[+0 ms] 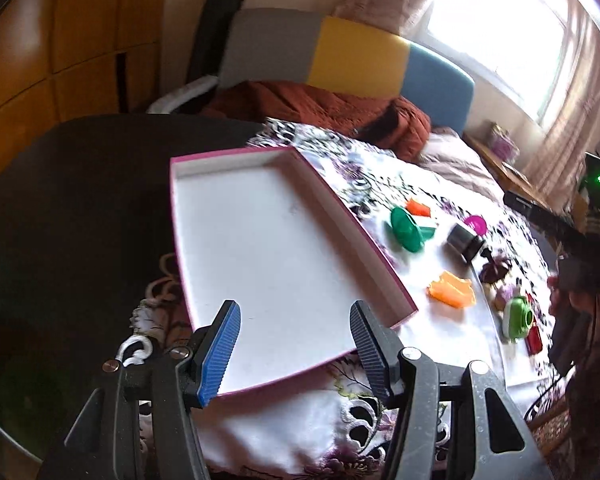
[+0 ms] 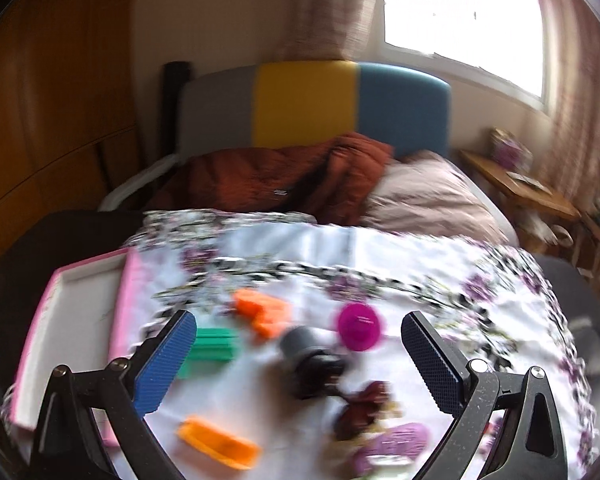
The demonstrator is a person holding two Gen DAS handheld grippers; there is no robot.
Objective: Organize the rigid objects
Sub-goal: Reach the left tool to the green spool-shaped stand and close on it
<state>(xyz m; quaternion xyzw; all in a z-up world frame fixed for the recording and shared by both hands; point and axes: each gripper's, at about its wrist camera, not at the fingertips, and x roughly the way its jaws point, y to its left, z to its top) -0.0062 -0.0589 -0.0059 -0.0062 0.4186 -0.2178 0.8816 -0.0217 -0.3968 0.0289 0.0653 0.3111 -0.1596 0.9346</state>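
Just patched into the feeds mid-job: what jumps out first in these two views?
The big empty pink-rimmed white tray dominates the left wrist view, lying on the floral cloth just ahead of the open, empty left claw. To its right, bright plastic pieces are scattered: a green disc, an orange block and a magenta cup. The right wrist view is motion-blurred, with the open right claw over a dark cylinder.

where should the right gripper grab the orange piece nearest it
Grip the orange piece across its narrow width, coming down from above. It lies flat and elongated on the floral cloth, with clear space on both long sides for the open right gripper.
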